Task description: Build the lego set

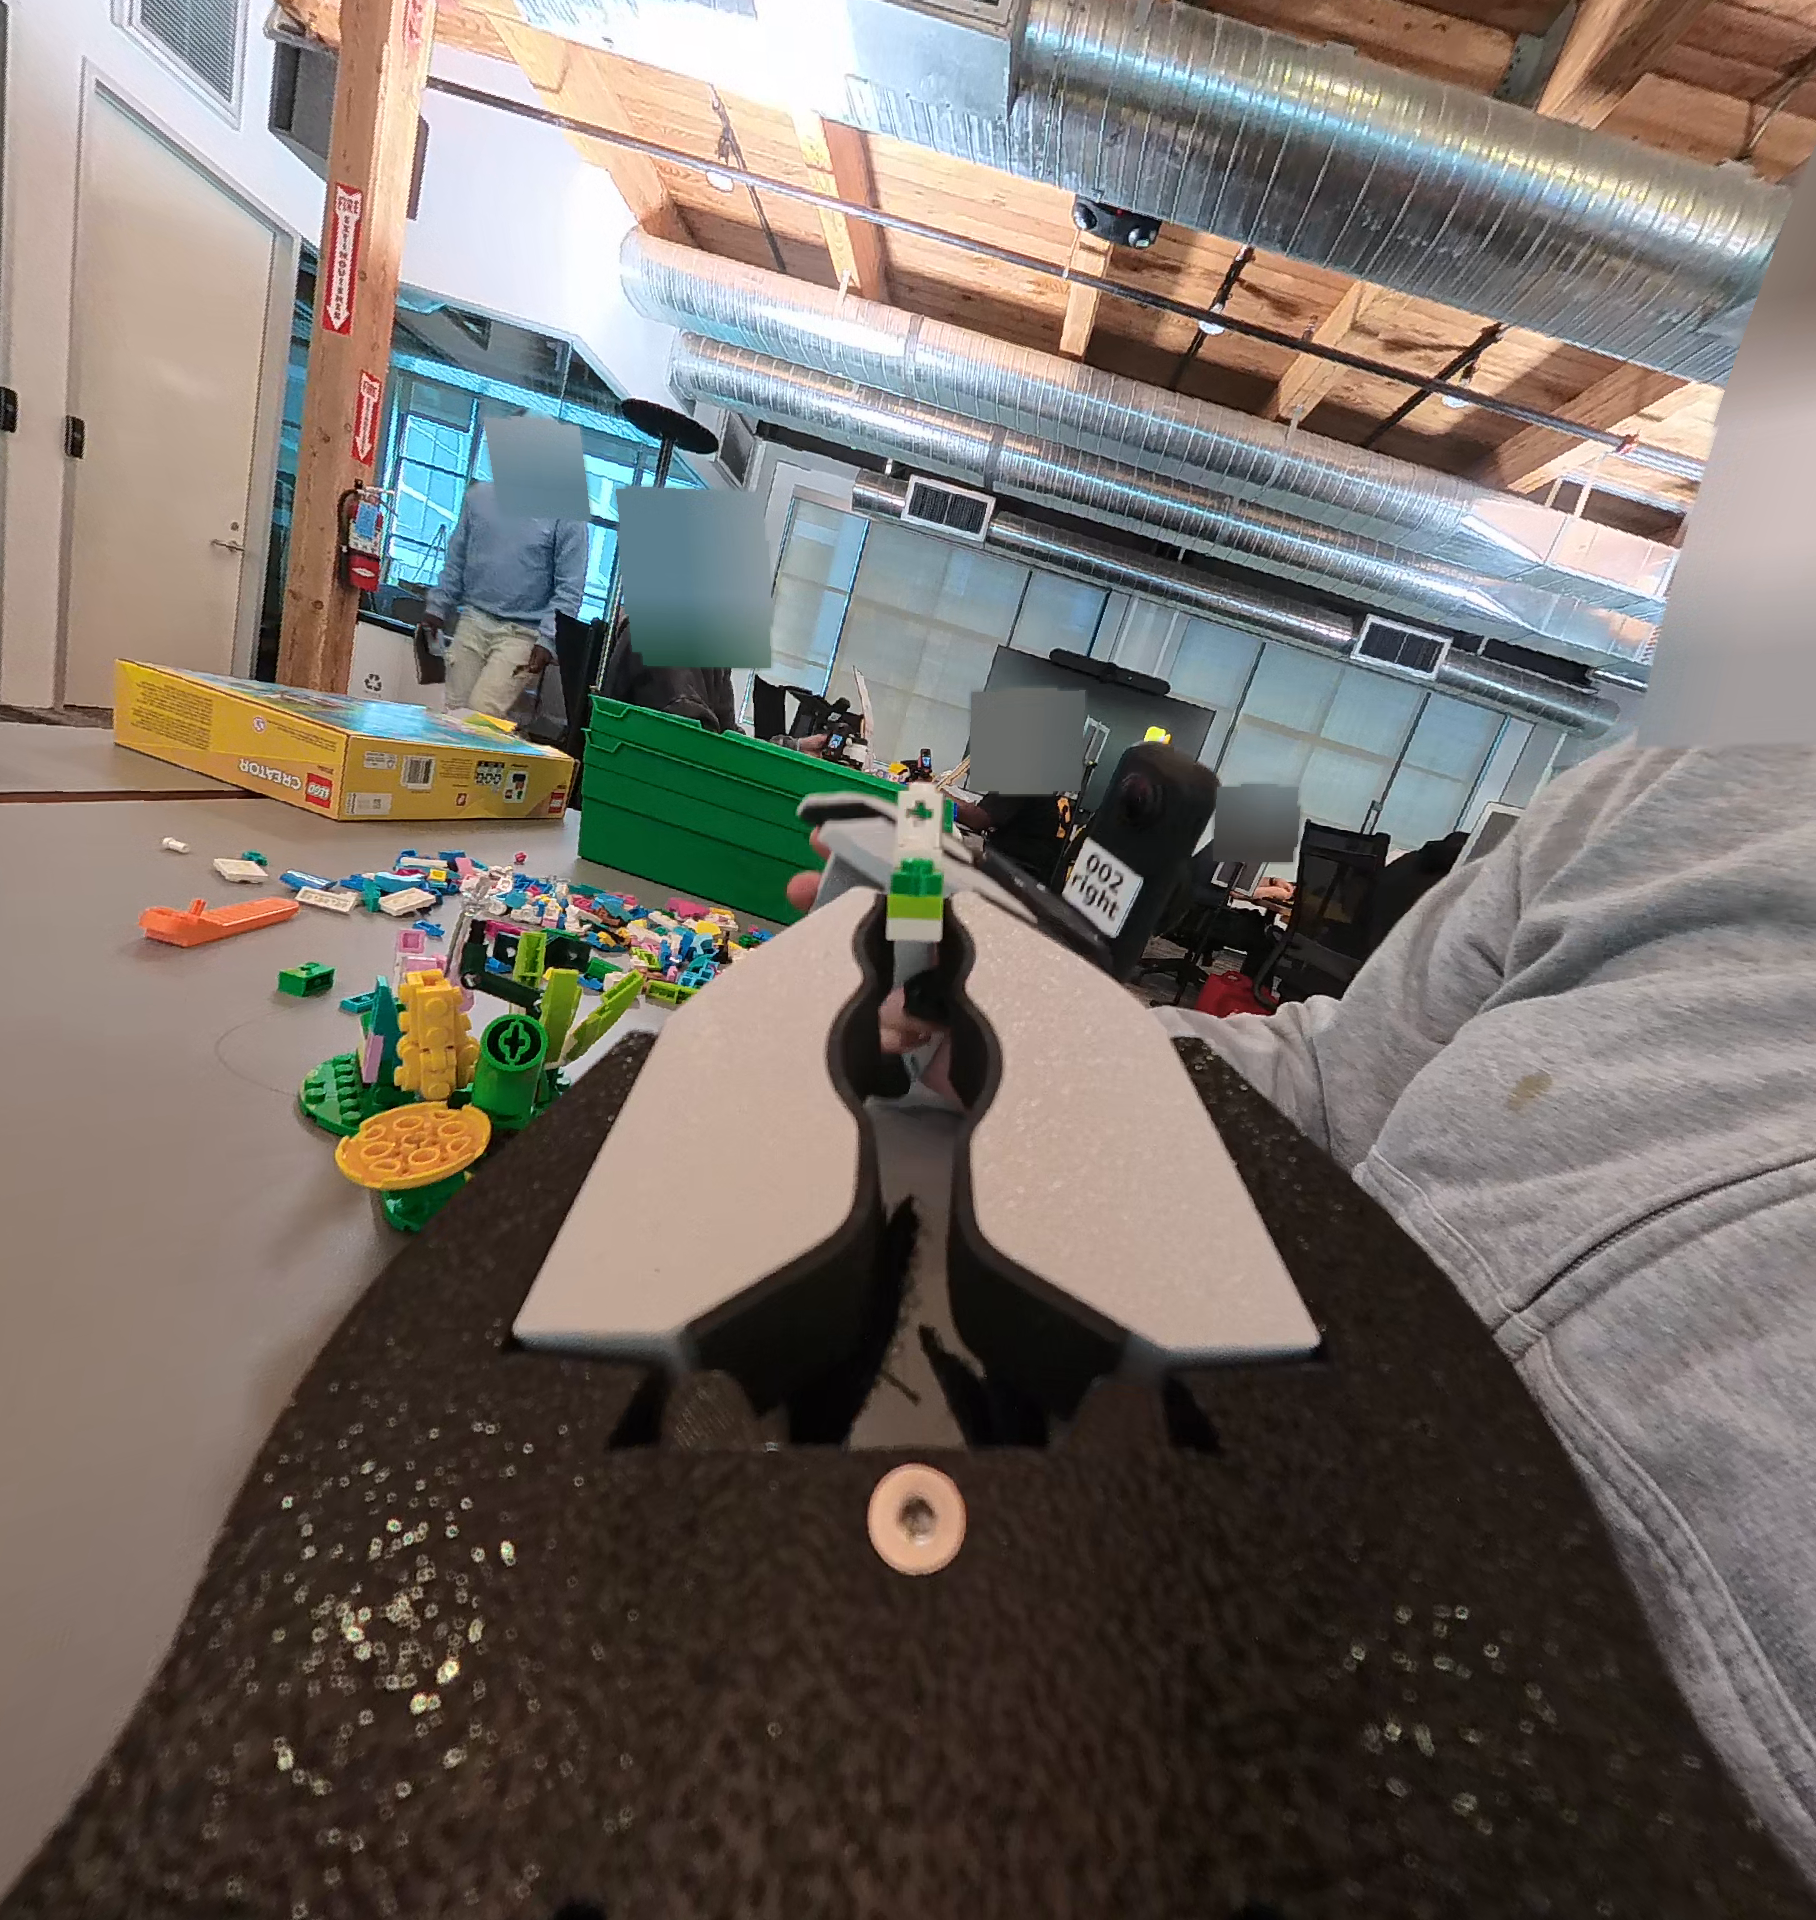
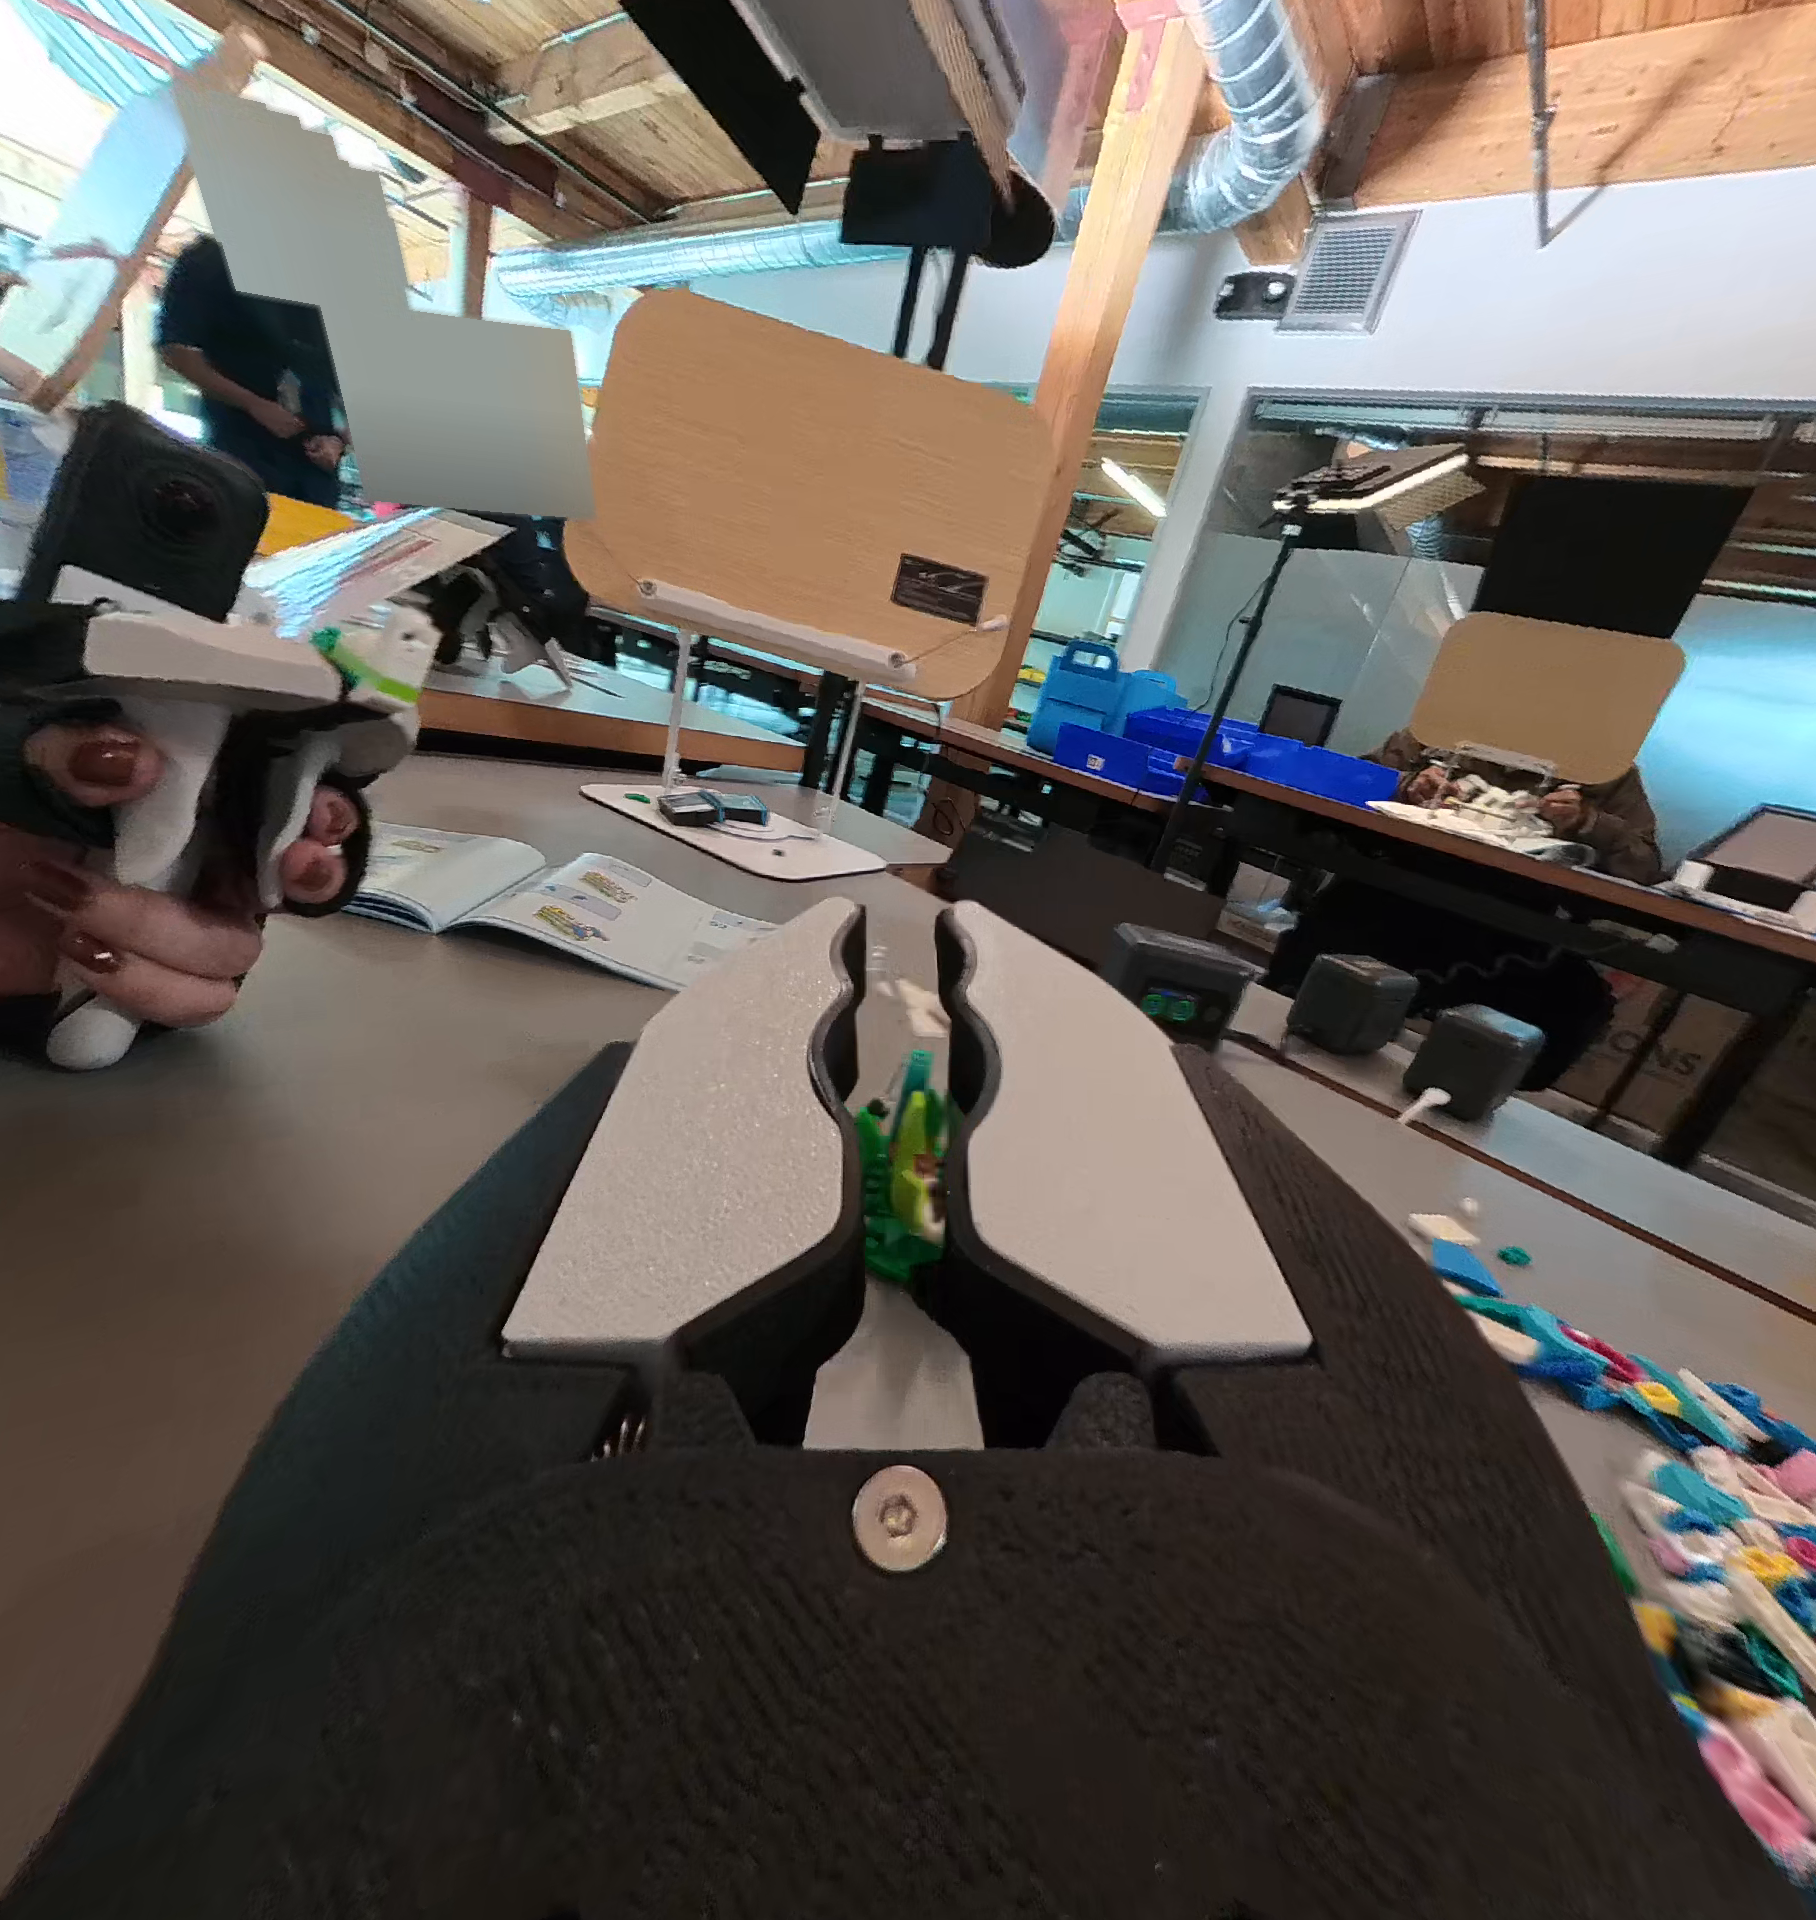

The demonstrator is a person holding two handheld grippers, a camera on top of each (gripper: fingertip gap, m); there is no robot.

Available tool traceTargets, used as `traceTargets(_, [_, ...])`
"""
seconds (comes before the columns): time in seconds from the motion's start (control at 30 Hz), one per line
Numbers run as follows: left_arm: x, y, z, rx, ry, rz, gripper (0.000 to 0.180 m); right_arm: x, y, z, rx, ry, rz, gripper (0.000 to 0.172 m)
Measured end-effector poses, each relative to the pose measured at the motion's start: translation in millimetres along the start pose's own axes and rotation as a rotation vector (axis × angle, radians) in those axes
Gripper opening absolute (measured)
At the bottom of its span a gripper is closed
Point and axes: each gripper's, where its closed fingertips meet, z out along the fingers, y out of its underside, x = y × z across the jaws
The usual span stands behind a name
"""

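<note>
Left gripper [image 1: 919, 935]: centre of the left wrist view; its grey fingers [image 1: 769, 1049] are nearly closed and pinch a small white-and-green brick assembly [image 1: 919, 894] that sticks up past the tips.
Right gripper in the left view [image 1: 883, 847]: just behind that assembly, its tips close upon the assembly's upper white part; whether they press on it cannot be told.
Right gripper [image 2: 899, 930]: centre of the right wrist view; fingertips stand slightly apart with bare table between them. Green brick foliage [image 2: 904, 1174] shows lower in the slot; contact cannot be told.
Left gripper in the right view [image 2: 364, 675]: upper left, held in a hand [image 2: 135, 935], carrying the same assembly.
Flower model [image 1: 436, 1060]: lower left of the left view, on the grey table [image 1: 104, 1143].
Loose bricks [image 1: 571, 914]: scattered behind the model.
Yellow box [image 1: 343, 743], green bin [image 1: 696, 821]: farther back.
Open booklet [image 2: 561, 904]: left of centre in the right view.
</note>
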Motion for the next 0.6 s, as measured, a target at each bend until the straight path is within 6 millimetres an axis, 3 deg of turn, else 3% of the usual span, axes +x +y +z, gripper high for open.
traceTargets(0.1, [2, 2, 1, -0.019, -0.007, 0.032, 0.008, 25, -9, -7, -0.018, 0.076, -0.025, 0.013])
traceTargets(0.27, [11, 16, 10, -0.112, -0.053, 0.228, 0.008, 96, -14, -31, -0.214, 0.190, 0.025, 0.012])
traceTargets(0.33, [12, 18, 12, -0.125, -0.047, 0.243, 0.008, 113, -1, -44, -0.354, 0.171, 0.097, 0.009])
traceTargets(0.43, [7, 11, 9, -0.075, -0.050, 0.175, 0.008, 128, 41, -70, -0.675, 0.161, 0.179, 0.008])
traceTargets(0.6, [-3, 0, 2, 0.004, -0.072, 0.091, 0.008, 155, 69, -101, -0.871, 0.211, 0.185, 0.008])
